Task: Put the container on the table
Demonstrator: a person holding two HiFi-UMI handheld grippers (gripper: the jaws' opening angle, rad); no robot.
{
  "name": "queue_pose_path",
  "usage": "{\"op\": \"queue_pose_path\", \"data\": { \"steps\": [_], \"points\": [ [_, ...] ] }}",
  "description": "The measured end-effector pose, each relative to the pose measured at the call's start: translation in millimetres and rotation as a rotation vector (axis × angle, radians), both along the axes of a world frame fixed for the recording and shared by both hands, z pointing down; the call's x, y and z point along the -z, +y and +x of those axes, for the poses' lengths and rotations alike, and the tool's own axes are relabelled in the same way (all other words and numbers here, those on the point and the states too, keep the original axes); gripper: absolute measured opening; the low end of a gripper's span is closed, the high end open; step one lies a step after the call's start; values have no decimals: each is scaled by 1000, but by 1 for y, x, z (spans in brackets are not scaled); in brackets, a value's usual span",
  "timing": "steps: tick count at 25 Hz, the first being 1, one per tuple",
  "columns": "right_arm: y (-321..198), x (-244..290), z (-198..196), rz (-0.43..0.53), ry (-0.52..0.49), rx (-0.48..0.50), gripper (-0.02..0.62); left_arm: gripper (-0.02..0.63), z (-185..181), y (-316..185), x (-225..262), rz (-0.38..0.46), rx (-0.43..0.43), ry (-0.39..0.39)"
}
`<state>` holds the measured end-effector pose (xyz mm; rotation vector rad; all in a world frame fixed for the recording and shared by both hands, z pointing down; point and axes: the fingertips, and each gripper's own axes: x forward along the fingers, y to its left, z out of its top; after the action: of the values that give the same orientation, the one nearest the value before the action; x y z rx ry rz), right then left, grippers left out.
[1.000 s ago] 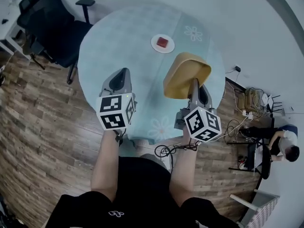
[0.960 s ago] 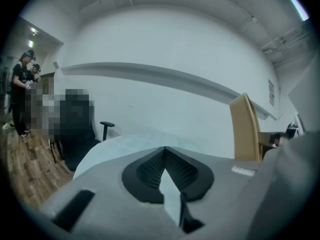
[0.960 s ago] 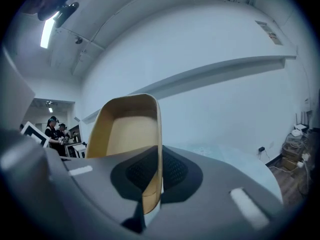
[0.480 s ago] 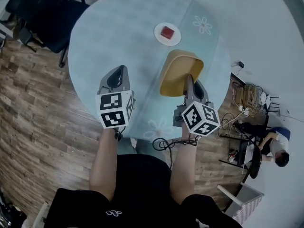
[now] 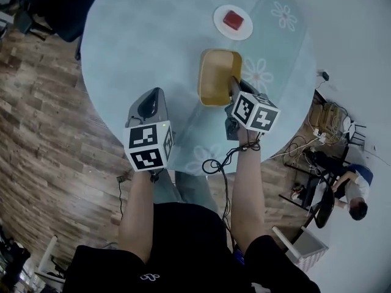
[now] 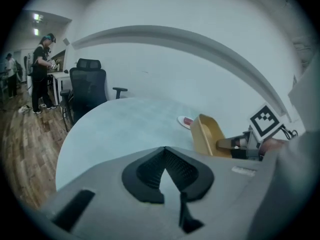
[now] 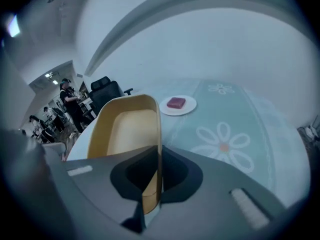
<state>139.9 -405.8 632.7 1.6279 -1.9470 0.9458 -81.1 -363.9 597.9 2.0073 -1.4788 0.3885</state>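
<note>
Yellow container (image 5: 217,78), quantity one, sits low over the round table (image 5: 140,35). Contact with the surface cannot be confirmed. The right gripper (image 5: 233,85) is clamped on the container's near wall, one jaw inside and one outside. Releasing while the container is tilted or raised would probably let it tip or drop. The left gripper (image 5: 151,104) has its jaws together and holds nothing. Beyond the container is one white plate (image 5: 221,28) carrying one red block (image 5: 233,19).

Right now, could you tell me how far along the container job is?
Done: the yellow container is upright over the table. In hand: the right gripper is shut on its wall. Remaining: seat it on the table, since I cannot tell whether it rests there, then let go.
</note>
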Motion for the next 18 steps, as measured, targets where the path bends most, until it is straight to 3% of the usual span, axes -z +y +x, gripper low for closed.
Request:
{"op": "queue_pose_path", "data": {
  "steps": [3,7,10,14,18],
  "points": [
    [-6,-22,4,-60,21,-25,15,2,-6,5,-11,-14,14,-3],
    [-6,-40,-2,-105,30,19,25,2,-14,12,-8,-13,37,-12],
    [-8,-33,-5,-81,31,35,90,2,-22,12,0,3,75,-11],
    [-11,16,-1,80,24,10,92,2,-28,12,20,38,120,1],
    [-6,108,-7,378,-21,43,11,2,-8,4,69,141,105,15]
  ]
}}
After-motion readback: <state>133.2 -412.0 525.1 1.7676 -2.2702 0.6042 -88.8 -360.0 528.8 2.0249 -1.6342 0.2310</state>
